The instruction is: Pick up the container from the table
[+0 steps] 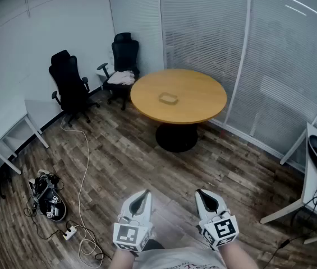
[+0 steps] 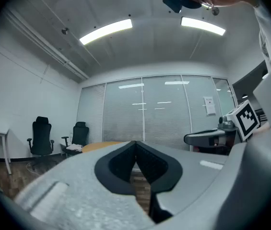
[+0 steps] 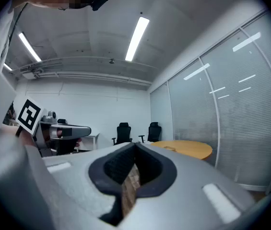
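Container (image 1: 169, 99), apparently clear and shallow, near the bench (image 1: 203, 108) centre; left gripper (image 1: 141, 197) and right gripper (image 1: 204, 196) far off, jaws closed, empty. Risk: arriving unopened, they shove it.

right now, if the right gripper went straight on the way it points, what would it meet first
Free at first. The right gripper, shut, aims near the left edge of the table, maybe passing over it toward the chairs; depth unclear.
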`<state>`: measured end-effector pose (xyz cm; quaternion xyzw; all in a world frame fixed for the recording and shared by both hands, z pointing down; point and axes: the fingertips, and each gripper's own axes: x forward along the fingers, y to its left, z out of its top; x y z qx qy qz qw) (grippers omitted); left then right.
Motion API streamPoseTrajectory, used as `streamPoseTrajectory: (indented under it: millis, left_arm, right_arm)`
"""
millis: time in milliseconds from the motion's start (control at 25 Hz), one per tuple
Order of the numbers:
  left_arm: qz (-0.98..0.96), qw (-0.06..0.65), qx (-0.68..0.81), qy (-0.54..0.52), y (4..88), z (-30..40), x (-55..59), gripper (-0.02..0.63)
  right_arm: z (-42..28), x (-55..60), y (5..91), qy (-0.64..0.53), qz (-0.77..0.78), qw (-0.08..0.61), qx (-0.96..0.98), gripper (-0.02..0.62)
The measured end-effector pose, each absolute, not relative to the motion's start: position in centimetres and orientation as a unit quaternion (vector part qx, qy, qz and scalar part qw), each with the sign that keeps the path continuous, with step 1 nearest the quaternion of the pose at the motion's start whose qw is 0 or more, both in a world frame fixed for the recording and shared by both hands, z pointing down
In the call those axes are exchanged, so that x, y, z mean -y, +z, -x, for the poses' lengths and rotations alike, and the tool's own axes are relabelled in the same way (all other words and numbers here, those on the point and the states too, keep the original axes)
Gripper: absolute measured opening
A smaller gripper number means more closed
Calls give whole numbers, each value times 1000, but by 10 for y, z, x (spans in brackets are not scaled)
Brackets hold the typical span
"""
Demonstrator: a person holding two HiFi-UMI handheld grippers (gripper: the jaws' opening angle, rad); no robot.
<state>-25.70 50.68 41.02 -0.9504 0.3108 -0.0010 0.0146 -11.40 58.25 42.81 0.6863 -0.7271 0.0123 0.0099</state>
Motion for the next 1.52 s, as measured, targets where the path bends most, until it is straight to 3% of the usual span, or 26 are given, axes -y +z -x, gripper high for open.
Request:
streamPoseTrajectory:
  millis: [520,880,1520]
  left_arm:
    - [948,5,-317,-20,424,253,-500,6]
    - [946,-5,-322,-29,438,247,-468,6]
    - [960,-13,-280,-22,431,294,-219,6]
  right_arm:
    - [104,-582,440,58,-691,-33,720,3]
    - [96,-553,454,50,-697,6,715,3]
    - [128,-327,455,81,-758,9,647,3]
